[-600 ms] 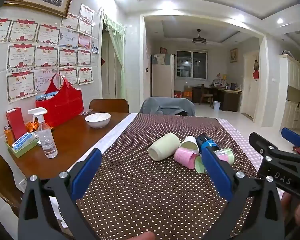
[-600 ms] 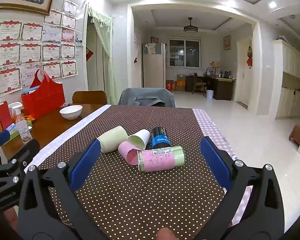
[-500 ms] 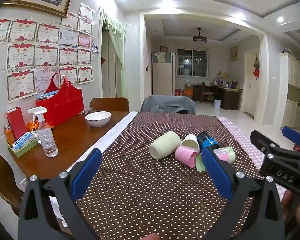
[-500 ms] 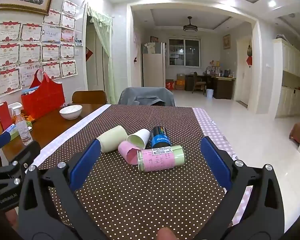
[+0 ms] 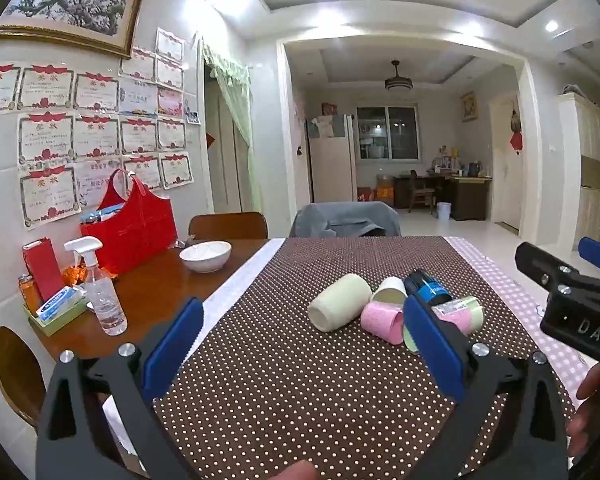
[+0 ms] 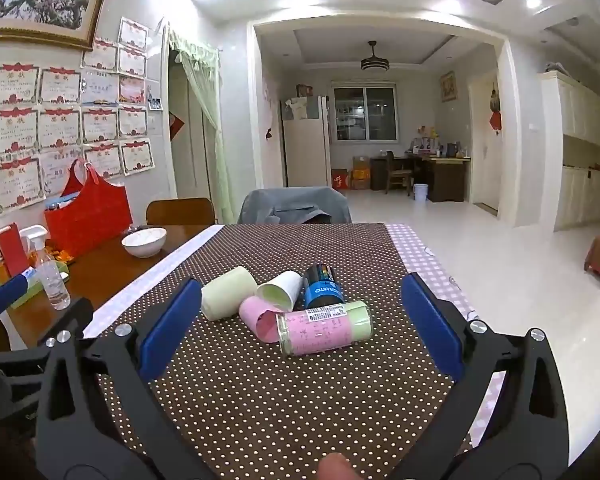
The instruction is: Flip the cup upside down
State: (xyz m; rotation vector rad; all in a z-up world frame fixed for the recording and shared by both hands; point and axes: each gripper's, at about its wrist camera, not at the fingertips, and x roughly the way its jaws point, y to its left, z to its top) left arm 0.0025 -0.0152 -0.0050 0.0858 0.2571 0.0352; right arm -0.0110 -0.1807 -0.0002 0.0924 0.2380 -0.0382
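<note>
The approach step is in hand: no cup is gripped yet. The left claw (image 5: 302,344) and the right claw (image 6: 300,326) both hang spread wide and empty above the brown polka-dotted tabletop (image 6: 260,392). Five cups lie on their sides in a touching cluster at the right claw's 12 o'clock: a pale-yellow cylindrical cup (image 6: 228,294), a white paper cup (image 6: 282,288), a pink ribbed cup (image 6: 258,316), a dark blue-labelled cup (image 6: 322,286) and a pink-and-green labelled cup (image 6: 326,330). The labelled one lies nearest. The next move probably calls for closing on one cup without nudging its neighbours. Open cloth lies at 6 o'clock; the tabletop's right edge is near at 3 o'clock.
</note>
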